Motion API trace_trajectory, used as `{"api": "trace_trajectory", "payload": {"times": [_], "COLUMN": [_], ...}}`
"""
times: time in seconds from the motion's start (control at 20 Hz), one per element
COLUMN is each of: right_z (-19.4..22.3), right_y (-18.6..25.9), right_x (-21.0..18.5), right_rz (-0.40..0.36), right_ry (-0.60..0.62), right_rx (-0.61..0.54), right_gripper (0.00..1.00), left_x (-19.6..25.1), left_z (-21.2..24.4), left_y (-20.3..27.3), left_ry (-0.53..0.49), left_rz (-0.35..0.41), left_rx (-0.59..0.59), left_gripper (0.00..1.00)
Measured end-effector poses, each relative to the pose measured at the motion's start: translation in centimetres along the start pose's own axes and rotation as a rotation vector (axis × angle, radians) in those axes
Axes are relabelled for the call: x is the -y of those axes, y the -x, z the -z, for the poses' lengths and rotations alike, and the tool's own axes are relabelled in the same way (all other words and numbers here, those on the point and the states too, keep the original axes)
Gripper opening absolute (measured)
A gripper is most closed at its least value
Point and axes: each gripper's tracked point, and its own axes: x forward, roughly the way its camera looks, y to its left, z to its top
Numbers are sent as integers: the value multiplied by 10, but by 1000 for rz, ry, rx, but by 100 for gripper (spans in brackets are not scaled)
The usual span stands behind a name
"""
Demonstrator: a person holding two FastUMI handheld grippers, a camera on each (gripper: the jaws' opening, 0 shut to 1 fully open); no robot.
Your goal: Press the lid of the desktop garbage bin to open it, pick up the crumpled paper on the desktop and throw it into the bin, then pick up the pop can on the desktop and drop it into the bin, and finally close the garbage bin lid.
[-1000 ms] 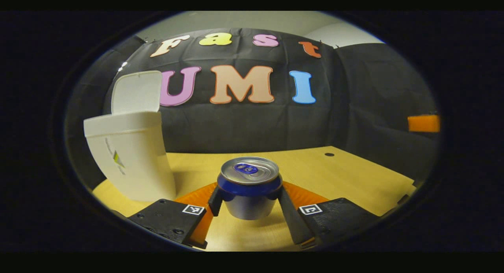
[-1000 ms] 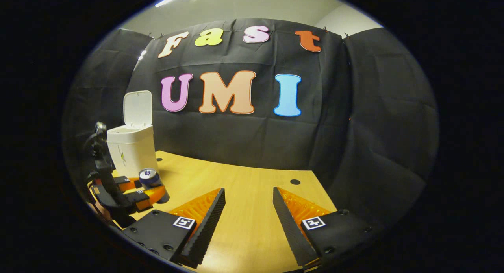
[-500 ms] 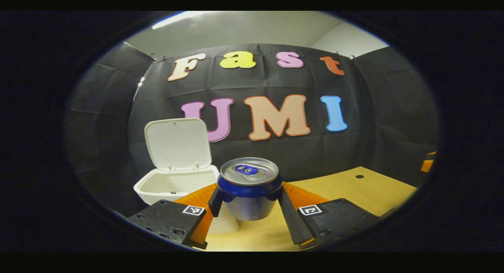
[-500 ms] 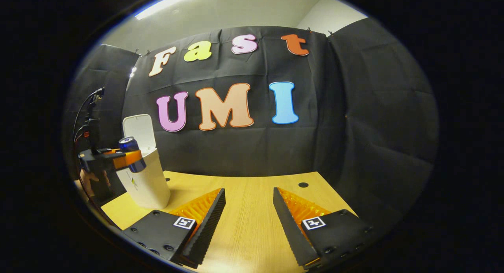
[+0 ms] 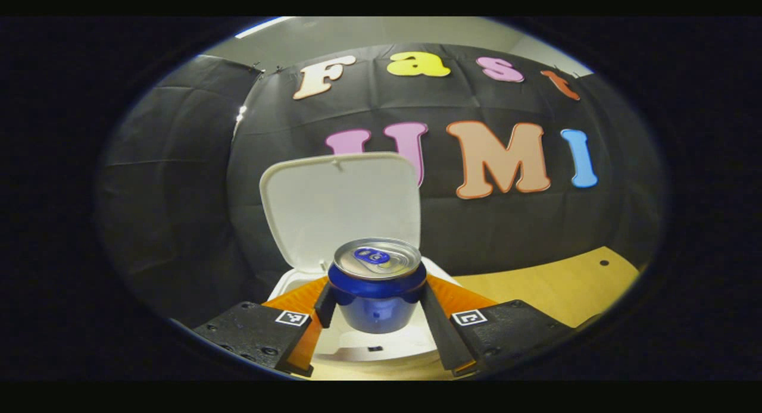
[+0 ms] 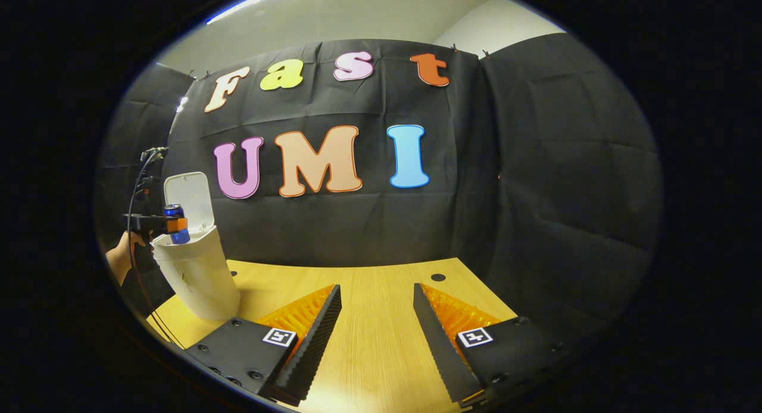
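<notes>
while the left gripper [image 5: 376, 306] is clenched on the can [image 5: 376, 285], one finger pressing each side, the can stands upright with its long axis vertical and hangs right over the open mouth of the bin [image 5: 381, 344]; the bin's lid [image 5: 339, 205] stands raised behind the can, so nothing bars the way down; in the right gripper view the same can [image 6: 174, 222] shows held above the bin [image 6: 193, 270] by the far gripper, with a hand [image 6: 122, 258] behind it; judging by this, letting go should drop the can straight in, and the lid is left to close; the right gripper [image 6: 372, 327] sits released, gripping nothing, over the wooden table [image 6: 369, 347], well apart from the bin; the left is plainly the nearer one.
</notes>
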Motion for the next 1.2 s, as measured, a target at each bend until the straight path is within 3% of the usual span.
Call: {"api": "trace_trajectory", "payload": {"times": [0.15,0.3,0.35,0.4,0.5,0.7,0.95,1.2], "right_z": [-1,-1,-1,0,-2,-5,-5,1], "right_y": [0,2,2,1,1,0,-3,-1], "right_x": [-9,-17,-19,-19,-21,-24,-24,-16], "right_rz": [-1,-13,-15,-18,-25,-38,-44,-24], "right_ry": [27,37,41,44,47,45,33,12], "right_rx": [-8,-16,-17,-18,-18,-13,-14,-21], "right_gripper": [83,83,88,83,83,83,83,83], "left_x": [2,-4,-6,-9,-10,-3,-6,-26], "left_z": [16,15,15,21,8,-68,-171,-209], "left_y": [-12,-13,-13,-7,6,26,29,-8], "left_ry": [58,98,96,83,57,3,60,58], "left_rz": [14,-2,-17,-28,-32,-3,30,18], "left_rx": [-73,-26,-22,-20,17,160,305,287], "left_gripper": [74,77,82,87,93,93,92,92]}}
